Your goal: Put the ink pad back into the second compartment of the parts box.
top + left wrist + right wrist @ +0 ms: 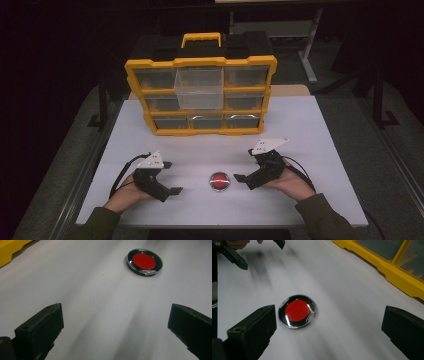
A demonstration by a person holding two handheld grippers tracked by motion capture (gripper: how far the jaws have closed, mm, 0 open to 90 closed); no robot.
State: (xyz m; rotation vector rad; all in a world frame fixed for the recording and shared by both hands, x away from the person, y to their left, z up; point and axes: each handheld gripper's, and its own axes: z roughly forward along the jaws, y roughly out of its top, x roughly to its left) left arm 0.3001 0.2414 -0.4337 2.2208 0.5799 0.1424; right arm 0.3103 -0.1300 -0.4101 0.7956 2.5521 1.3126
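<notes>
Red compact [219,181] flat between gaping left gripper [170,177] and, seemingly nearer, right gripper [245,165].

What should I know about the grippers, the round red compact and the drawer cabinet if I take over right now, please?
Left gripper: open, holding nothing, resting low on the table.
Right gripper: open, holding nothing, nearer the round red compact.
Compact lies flat between both grippers, untouched.
Yellow drawer cabinet stands at the table's far side, with its top middle clear drawer pulled out.
Done: drawer open. Left, likely: grasp the compact and put it in that drawer.
</notes>
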